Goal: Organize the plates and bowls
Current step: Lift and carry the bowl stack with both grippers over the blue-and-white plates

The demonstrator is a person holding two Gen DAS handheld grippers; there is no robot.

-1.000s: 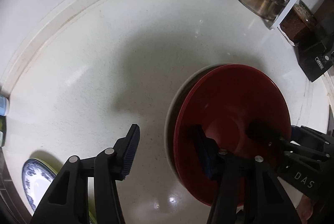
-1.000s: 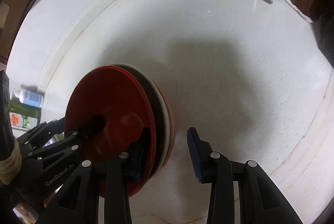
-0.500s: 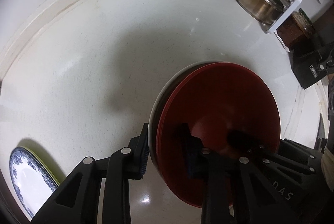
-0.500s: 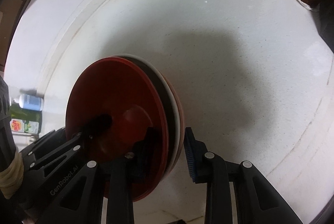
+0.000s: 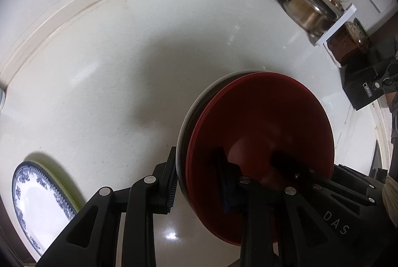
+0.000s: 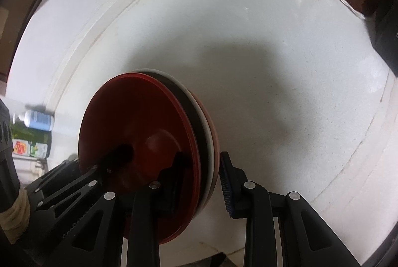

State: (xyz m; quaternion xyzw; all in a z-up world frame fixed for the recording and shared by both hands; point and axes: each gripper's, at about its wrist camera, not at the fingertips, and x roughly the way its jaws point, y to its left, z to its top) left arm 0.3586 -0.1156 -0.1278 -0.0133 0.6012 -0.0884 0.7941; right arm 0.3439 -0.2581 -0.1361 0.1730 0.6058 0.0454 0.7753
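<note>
Plate stack (image 5: 261,122): red plates with a white one, held on edge above the worktop (image 5: 112,73)
Left hand-held gripper (image 5: 199,182): clamped across the stack's rim
Right hand-held gripper (image 6: 201,180): grasping the same stack; fingers either side
Blue-patterned plate (image 5: 37,202): on the worktop, far left; well apart

Black gripper (image 5: 199,182) with silver screws, blue ribbed pads (image 6: 226,189), "DAS" lettering.

Dim indoor light, soft central shadows, fisheye-warped edges, slight blur
</note>
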